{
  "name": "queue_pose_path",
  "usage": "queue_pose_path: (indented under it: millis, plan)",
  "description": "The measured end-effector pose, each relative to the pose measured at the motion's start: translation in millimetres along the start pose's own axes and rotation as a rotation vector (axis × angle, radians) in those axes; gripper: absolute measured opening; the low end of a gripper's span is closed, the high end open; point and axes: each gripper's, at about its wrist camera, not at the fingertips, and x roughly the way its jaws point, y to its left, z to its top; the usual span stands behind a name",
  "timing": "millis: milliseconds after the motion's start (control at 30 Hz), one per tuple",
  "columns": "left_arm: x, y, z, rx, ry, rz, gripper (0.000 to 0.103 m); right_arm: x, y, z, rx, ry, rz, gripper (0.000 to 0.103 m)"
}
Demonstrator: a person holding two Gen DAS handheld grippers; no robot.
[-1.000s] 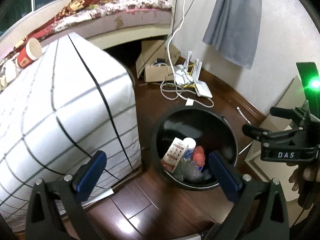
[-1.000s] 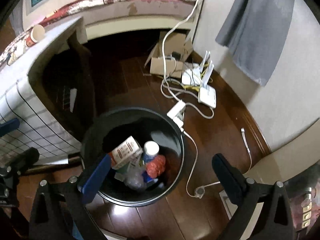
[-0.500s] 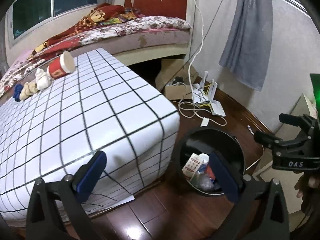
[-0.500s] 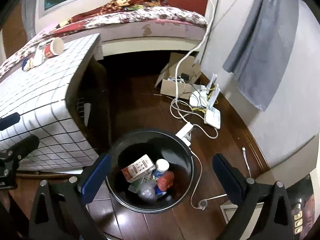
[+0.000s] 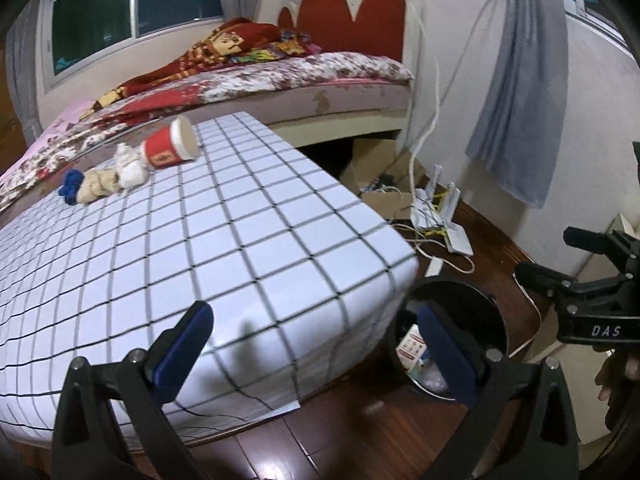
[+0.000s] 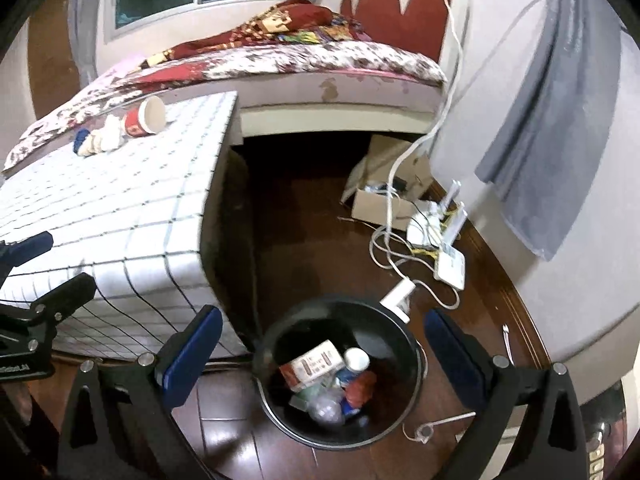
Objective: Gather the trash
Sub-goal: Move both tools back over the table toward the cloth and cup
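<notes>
Left gripper (image 5: 316, 348) wide open, empty, above near edge of checked table (image 5: 240, 248). Right gripper (image 6: 320, 344) wide open, empty, over black bin (image 6: 412, 396) holding carton (image 6: 312, 364) and bottles. Red paper cup (image 5: 172, 150) on its side, crumpled tissues (image 5: 130, 166) touching it, at table's far end. Cables, router (image 6: 450, 266) on floor beyond bin.

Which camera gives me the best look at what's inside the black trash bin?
The right wrist view. It looks down into the bin, showing a carton, a white-capped bottle and crumpled plastic. In the left wrist view the bin is half hidden behind the checkered table and the left claw, so only a sliver of carton shows.
</notes>
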Motion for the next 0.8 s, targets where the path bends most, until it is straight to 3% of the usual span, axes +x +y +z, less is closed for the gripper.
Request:
queue_pose_path:
  millis: [667, 800]
  plan:
    - [-33.7, 134.9, -10.4, -0.151, -0.041, 0.186, 0.102, 14.4, 134.0, 66.1, -0.110, -0.039, 0.212, 0.102]
    - [-43.8, 169.5, -8.4, -0.185, -0.047, 0.197, 0.102, 11.7, 166.5, 81.2, -0.125, -0.084, 0.240, 0.102]
